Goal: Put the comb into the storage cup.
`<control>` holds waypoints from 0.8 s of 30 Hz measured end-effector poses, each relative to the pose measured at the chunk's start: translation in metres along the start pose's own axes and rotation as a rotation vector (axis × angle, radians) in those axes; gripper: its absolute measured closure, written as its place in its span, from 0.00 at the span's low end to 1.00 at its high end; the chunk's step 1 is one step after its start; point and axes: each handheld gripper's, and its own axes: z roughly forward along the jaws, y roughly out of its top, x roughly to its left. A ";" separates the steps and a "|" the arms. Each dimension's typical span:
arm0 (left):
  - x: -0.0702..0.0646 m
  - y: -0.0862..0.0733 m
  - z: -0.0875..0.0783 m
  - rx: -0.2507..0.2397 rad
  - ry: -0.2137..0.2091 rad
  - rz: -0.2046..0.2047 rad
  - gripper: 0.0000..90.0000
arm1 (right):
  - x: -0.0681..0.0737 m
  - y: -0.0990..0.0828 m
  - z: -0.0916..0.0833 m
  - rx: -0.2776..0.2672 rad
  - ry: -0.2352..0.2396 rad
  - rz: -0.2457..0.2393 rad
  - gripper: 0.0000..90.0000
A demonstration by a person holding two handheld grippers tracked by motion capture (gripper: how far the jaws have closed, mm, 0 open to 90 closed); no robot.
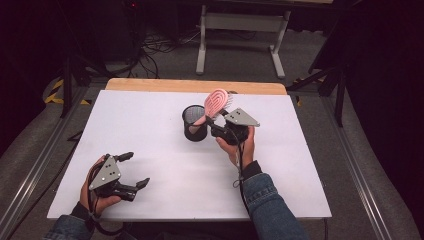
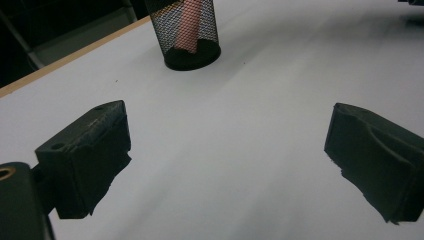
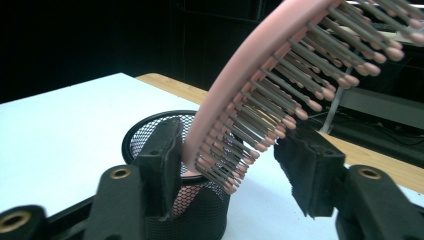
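One pink hairbrush (image 3: 280, 75) between the right gripper's (image 3: 232, 160) parted jaws, perhaps untouched.

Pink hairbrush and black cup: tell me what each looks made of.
Pink hairbrush: probably plastic, a smooth matte pink body; its grey bristles end in small pink ball tips. Black cup: apparently wire mesh, likely metal, since the brush handle shows through its fine grid wall; the base is a solid dark ring. Table: flat matte white top with a wood-coloured far edge.
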 end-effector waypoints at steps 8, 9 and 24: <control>0.000 0.000 0.000 0.001 0.000 -0.001 0.06 | -0.001 0.000 -0.002 0.007 -0.006 -0.001 0.40; 0.000 0.000 0.000 0.001 0.001 -0.002 0.06 | -0.001 0.000 -0.003 0.004 -0.003 0.002 0.39; 0.000 0.000 0.000 -0.001 0.004 0.002 0.06 | 0.005 0.003 -0.011 0.001 0.017 -0.051 0.33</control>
